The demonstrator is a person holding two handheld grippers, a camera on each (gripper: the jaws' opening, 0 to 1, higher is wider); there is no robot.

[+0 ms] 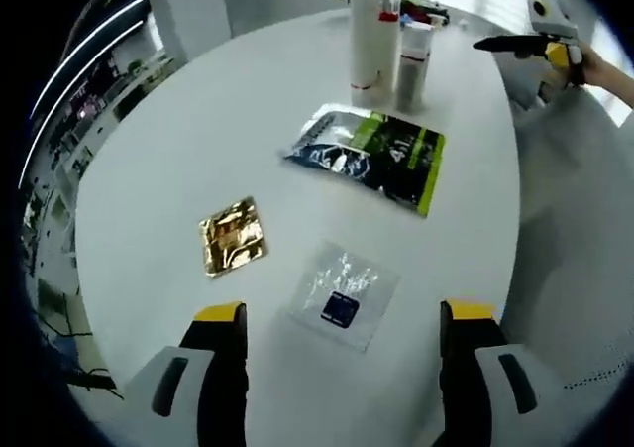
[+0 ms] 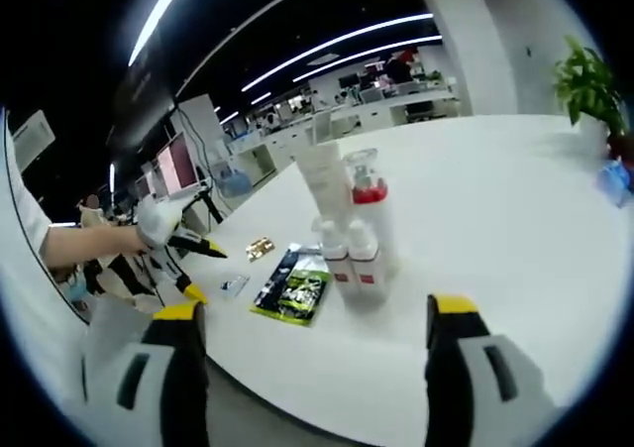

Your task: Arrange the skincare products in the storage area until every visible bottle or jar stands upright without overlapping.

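The left gripper (image 1: 342,318) hovers with jaws wide apart and empty over the white counter (image 1: 149,189); a clear sachet (image 1: 342,293) lies flat between them. The right gripper (image 2: 312,313) is likewise spread and empty. Straight ahead of it, nearer than to the left, the bottle cluster (image 2: 352,244) stands upright, close together.

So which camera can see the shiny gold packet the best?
The left gripper view. The gold packet lies flat on the white table, close in front of that gripper's open jaws, large and unblocked. In the right gripper view the same packet is only a tiny gold speck far across the table, beyond the bottles.
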